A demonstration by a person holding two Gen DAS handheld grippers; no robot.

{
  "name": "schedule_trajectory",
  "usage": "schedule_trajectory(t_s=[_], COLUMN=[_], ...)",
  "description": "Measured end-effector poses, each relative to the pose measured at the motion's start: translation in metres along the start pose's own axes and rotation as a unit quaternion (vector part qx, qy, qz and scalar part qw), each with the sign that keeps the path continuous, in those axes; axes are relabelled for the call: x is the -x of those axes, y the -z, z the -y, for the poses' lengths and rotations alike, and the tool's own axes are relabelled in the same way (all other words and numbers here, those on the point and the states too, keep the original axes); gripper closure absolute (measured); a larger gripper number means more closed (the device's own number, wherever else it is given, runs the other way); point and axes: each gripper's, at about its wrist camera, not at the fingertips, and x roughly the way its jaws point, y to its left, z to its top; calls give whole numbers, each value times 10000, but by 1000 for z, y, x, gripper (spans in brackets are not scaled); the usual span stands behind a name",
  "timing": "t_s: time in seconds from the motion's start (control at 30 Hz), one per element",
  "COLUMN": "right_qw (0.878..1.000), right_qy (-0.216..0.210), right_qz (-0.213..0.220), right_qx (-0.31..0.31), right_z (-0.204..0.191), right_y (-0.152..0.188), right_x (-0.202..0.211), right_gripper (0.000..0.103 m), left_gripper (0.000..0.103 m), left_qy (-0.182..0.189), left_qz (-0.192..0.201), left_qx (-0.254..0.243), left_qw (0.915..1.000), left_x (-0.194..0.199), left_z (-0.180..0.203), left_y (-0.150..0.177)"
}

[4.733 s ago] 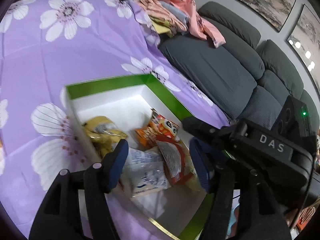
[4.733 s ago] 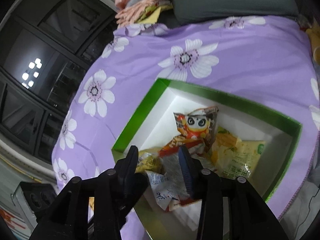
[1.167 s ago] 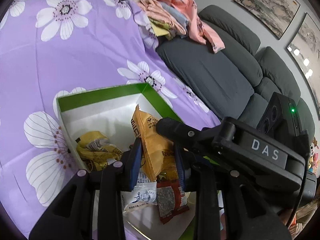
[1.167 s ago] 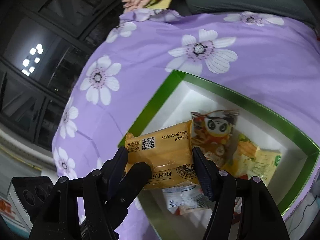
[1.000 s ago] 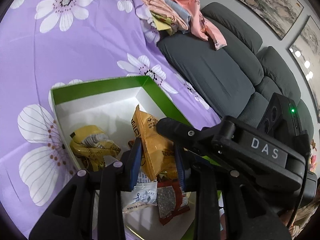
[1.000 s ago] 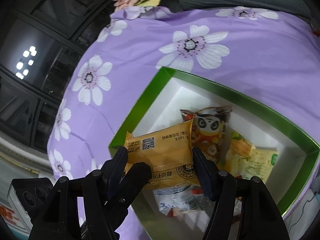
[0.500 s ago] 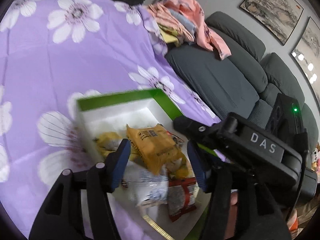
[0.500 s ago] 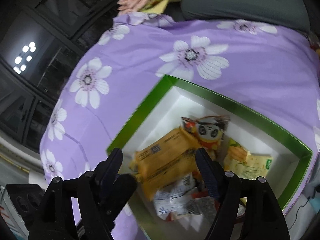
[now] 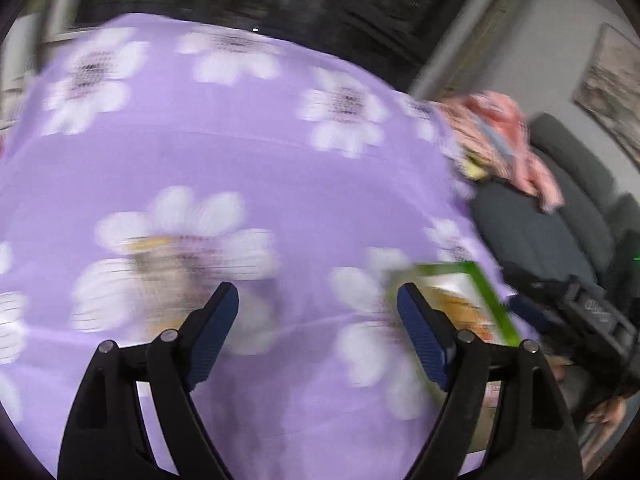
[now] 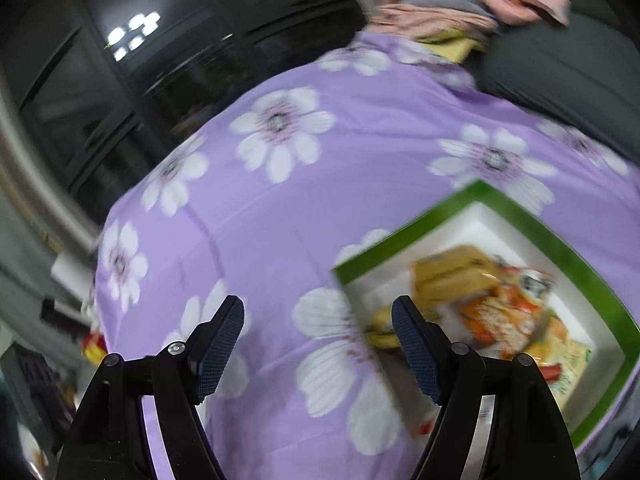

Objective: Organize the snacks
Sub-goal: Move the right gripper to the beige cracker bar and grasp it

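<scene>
Hovering above the purple flowered cloth (image 9: 248, 160), the left gripper (image 9: 318, 312) has its 2 blue-padded fingers spread wide with nothing between them. In the left wrist view, a blurred tan snack packet (image 9: 160, 276) lies on the cloth at centre left of the frame, just beyond the left finger. The green-rimmed box (image 9: 486, 292) sits at the right of that frame, partly behind the right finger.

The right gripper (image 10: 318, 320) is likewise spread wide and holds nothing. In the right wrist view the box (image 10: 404, 242) fills the lower right of the frame, its white inside holding a pile of snack packets: a yellow-orange packet (image 10: 452, 276) on top and an orange one (image 10: 504, 316) beside it. A heap of pink clothes (image 10: 460, 4) lies on the grey sofa (image 10: 560, 64) at the upper right.
</scene>
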Motion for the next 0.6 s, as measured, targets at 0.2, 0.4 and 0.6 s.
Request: schedule_trajectory(t_s=[0.2,0.4,0.6], right_qw=[9971,9914,9719], right_qy=[-349,-804,-1622], right_qz=[-184,-627,-1612], right_qx=[653,815,558], right_z=[-52,-86,-110], right_y=[16,31,48], right_x=[-17,-49,-102], right_gripper=[24,24,24], left_gripper=[20,20,22], left_qy=[-442,-665,-498], left_qz=[31,-228,-557], left_qx=[675,1160,1589], left_qw=[9967,9908,9845], left_x=[11,-6,-30], left_z=[-64,-100,-120], left_y=[1,7,14])
